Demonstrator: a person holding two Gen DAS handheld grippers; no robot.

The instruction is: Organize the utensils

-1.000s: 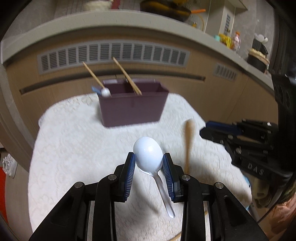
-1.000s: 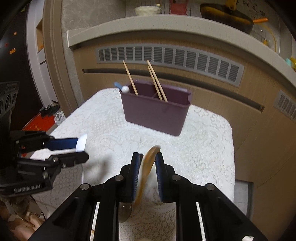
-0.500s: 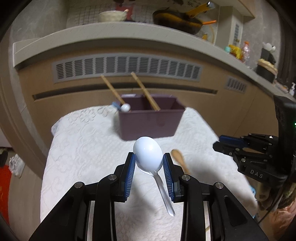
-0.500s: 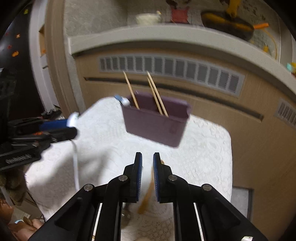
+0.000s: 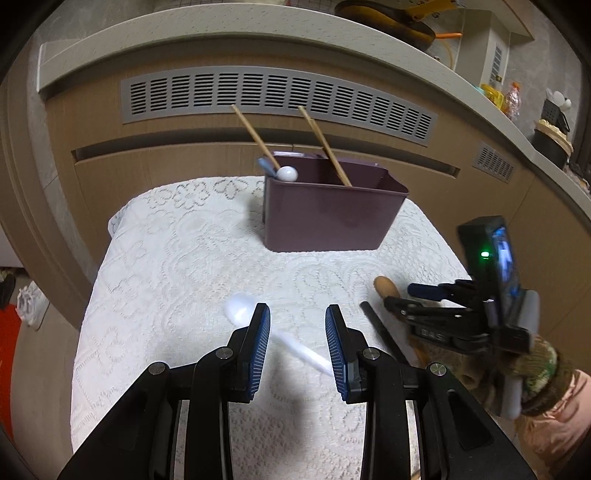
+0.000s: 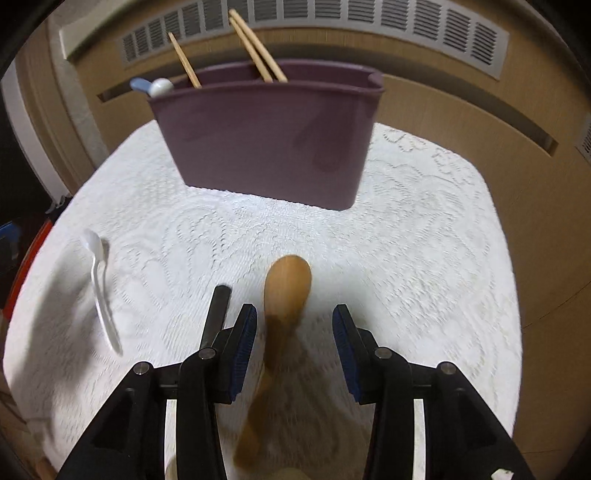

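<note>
A purple utensil holder [image 5: 328, 210] [image 6: 266, 136] stands at the back of the white lace-covered table [image 5: 177, 280], holding wooden chopsticks [image 5: 325, 146] and a white spoon [image 5: 286, 172]. A white plastic spoon [image 5: 243, 310] [image 6: 98, 280] lies on the cloth under my open left gripper [image 5: 297, 345]. A wooden spoon [image 6: 286, 295] [image 5: 384, 286] lies between the jaws of my open right gripper [image 6: 293, 343], which also shows in the left wrist view [image 5: 424, 299]. A black stick [image 6: 218, 310] [image 5: 380, 332] lies beside it.
A wooden counter front with a grey vent grille [image 5: 273, 96] rises right behind the table. Pots and jars [image 5: 391, 22] stand on the counter above. The table edges drop off at left and right.
My left gripper has opened and the white spoon now lies on the cloth. My right gripper has opened too and the wooden spoon lies on the table between its jaws.
</note>
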